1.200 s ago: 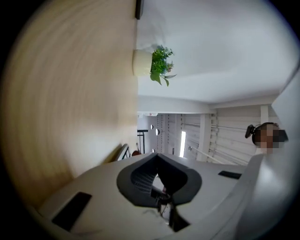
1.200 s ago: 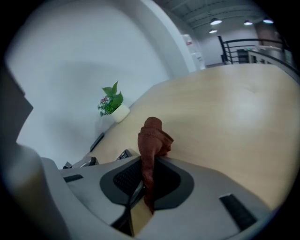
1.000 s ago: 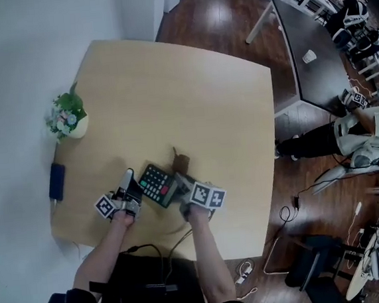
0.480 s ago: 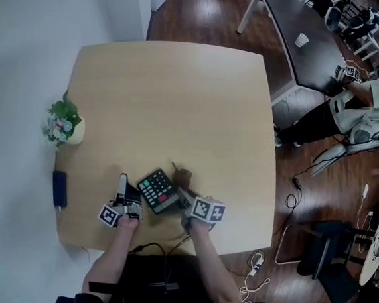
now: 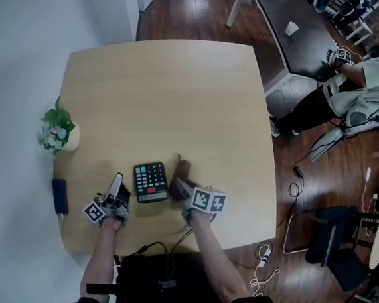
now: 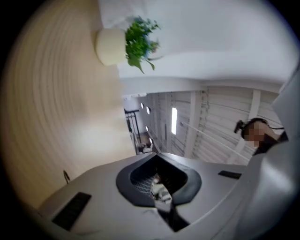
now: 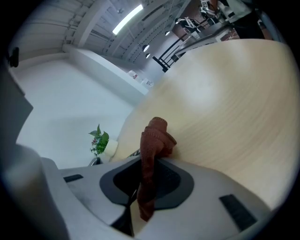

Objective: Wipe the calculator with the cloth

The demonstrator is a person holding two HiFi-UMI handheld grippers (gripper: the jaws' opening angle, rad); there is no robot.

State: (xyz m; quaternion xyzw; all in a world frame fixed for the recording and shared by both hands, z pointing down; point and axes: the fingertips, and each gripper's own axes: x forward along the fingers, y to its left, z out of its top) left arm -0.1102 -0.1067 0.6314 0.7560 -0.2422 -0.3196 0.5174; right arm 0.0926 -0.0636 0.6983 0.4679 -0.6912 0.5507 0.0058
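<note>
Behind right gripper [image 5: 178,186], cloth [image 5: 183,165] (seemingly part-hidden)

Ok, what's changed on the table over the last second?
The calculator has swung from skewed to lying square between the tongs. The left tongs, shut and empty, have drawn away from its left edge. Unchanged: the right tongs stay clamped on the brown cloth by its right edge; the plant sits put.
</note>
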